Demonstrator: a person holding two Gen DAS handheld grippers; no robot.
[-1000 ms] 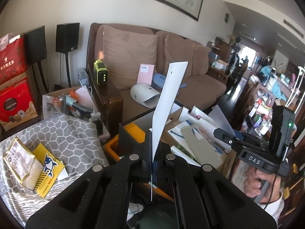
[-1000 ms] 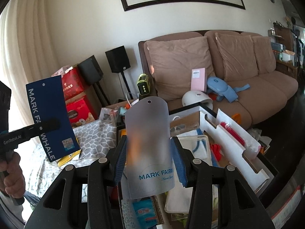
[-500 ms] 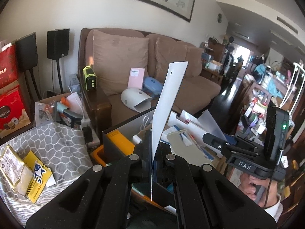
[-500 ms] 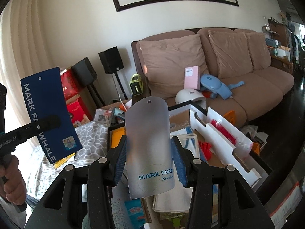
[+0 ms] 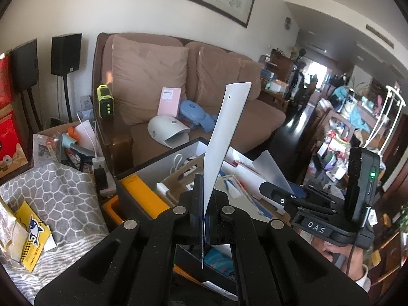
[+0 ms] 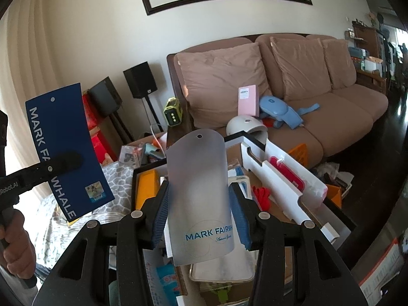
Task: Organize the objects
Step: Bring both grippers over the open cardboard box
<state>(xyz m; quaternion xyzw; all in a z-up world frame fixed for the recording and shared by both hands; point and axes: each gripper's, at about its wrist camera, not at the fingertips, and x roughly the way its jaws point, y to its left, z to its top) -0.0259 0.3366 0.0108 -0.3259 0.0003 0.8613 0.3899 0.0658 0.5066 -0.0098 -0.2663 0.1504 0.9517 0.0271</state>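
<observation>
Gripping now: left gripper (image 5: 204, 219) jaws clenched on blue card (image 6: 66, 150); right gripper (image 6: 201, 219) jaws grasping frosted tag (image 6: 199, 193), both above cluttered box (image 6: 329, 204).
Slip risk: thin edge-held tags could twist out.

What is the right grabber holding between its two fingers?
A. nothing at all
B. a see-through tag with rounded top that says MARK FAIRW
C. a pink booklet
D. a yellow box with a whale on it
B: in the right wrist view the right gripper has its blue pads pressed on both edges of the frosted tag, which has a round top, a small hole and the blue words MARK FAIRW.
</observation>
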